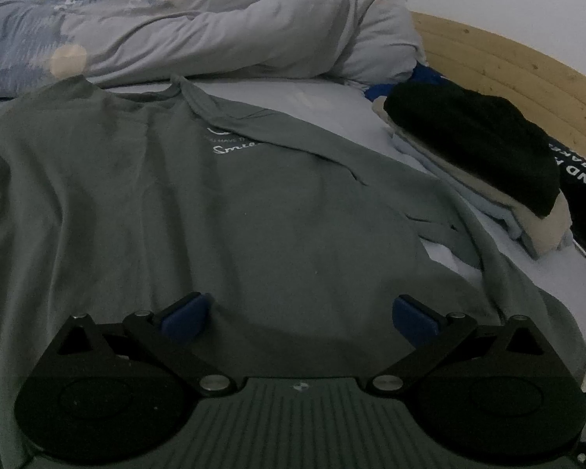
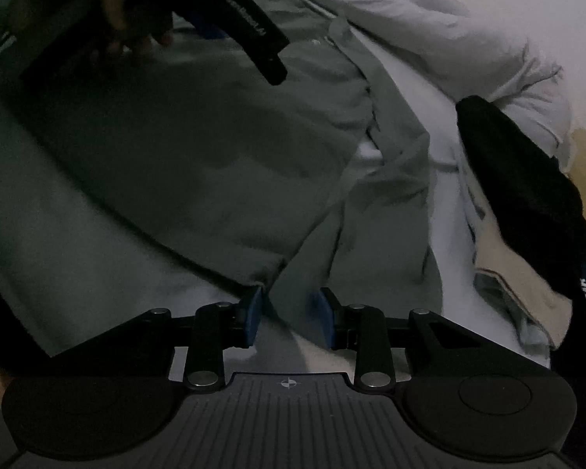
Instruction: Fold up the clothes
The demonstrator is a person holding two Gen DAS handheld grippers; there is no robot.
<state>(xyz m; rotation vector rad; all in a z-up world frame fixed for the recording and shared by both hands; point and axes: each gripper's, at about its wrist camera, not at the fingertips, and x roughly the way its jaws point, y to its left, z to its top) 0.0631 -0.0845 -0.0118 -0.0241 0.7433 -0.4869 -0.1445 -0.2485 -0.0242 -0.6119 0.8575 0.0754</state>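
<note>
Where bed [image 1: 324,93] lies, grey shirt [image 1: 175,203], headboard [image 1: 500,58]

The grey shirt [image 1: 144,203] runs off the left edge; its print, perhaps "Smile", is half covered.

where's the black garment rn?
Black garment tops the folded stack on the bed's right side in both views, beside the grey-green t-shirt, near the wooden headboard.

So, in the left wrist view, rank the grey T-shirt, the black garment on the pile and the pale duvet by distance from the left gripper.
1. grey T-shirt, directly under the left gripper.
2. black garment, right, atop the folded pile.
3. pale duvet, across the far side of the bed.
</note>
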